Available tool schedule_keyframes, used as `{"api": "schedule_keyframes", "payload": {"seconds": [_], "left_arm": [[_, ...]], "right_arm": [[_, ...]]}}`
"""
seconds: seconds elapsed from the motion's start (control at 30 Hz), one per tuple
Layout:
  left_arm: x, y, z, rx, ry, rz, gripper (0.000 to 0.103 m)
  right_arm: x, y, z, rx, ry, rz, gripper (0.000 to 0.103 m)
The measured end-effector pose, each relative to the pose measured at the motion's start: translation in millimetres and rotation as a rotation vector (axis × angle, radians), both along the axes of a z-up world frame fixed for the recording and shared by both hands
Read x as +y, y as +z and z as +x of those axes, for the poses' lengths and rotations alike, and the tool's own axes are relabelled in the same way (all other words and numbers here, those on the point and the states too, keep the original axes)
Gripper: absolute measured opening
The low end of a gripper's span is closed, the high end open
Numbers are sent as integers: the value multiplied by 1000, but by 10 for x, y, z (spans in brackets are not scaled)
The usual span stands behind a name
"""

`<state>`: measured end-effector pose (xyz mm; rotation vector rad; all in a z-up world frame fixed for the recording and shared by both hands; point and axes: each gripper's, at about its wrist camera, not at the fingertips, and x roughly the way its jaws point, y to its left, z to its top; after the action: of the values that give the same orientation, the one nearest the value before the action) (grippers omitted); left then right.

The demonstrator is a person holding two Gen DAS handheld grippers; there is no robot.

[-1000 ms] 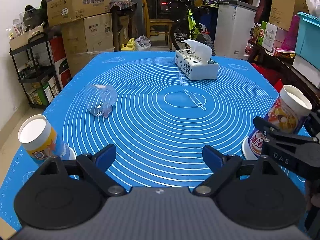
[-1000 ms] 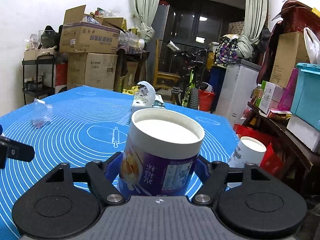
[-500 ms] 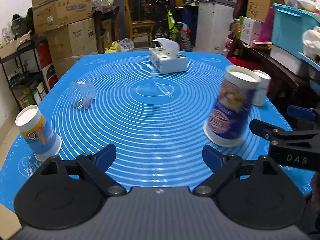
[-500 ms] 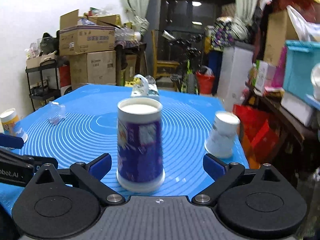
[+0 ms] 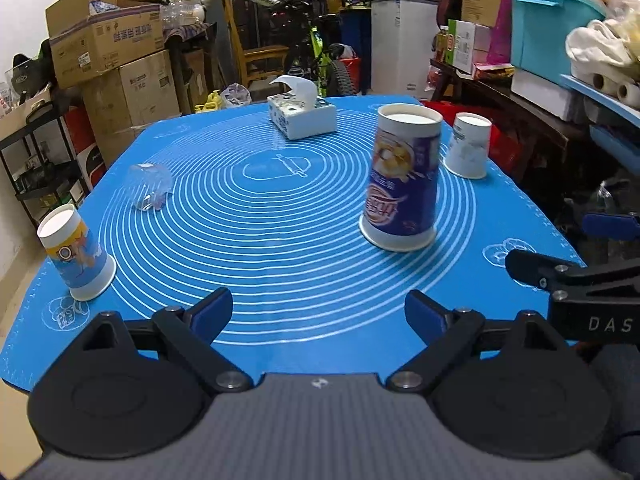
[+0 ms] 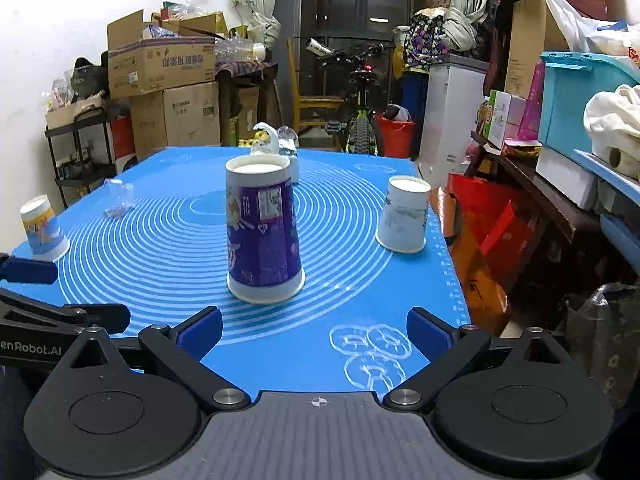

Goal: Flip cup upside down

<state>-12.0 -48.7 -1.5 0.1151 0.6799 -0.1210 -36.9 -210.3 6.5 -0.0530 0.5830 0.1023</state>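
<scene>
A tall purple paper cup (image 6: 262, 240) stands upside down, wide rim down, on the blue mat (image 6: 168, 248); it also shows in the left wrist view (image 5: 402, 178) at centre right. My right gripper (image 6: 314, 330) is open and empty, pulled back from the cup near the mat's front edge. My left gripper (image 5: 318, 308) is open and empty above the mat's near edge. The right gripper's body (image 5: 576, 280) shows at the right of the left wrist view.
A small white cup (image 6: 404, 214) stands upside down at the mat's right edge. A yellow-and-blue cup (image 5: 76, 252) stands upside down at the left. A clear plastic cup (image 5: 150, 186) lies on its side. A tissue box (image 5: 302, 116) sits at the back. Boxes and shelves surround the table.
My right gripper let go of the purple cup, opened and drew back. The cup now stands free on the mat. My left gripper also pulled back.
</scene>
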Motion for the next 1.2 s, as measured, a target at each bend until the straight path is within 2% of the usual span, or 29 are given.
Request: {"api": "schedule_keyframes", "payload": {"seconds": [0.47, 1.2], "left_arm": [[-112, -14, -72, 1, -20, 25, 92], [-98, -39, -47, 23, -7, 4, 92]], "right_arm": [[-111, -27, -94, 30, -20, -1, 98], [-80, -89, -71, 44, -21, -11, 98]]}}
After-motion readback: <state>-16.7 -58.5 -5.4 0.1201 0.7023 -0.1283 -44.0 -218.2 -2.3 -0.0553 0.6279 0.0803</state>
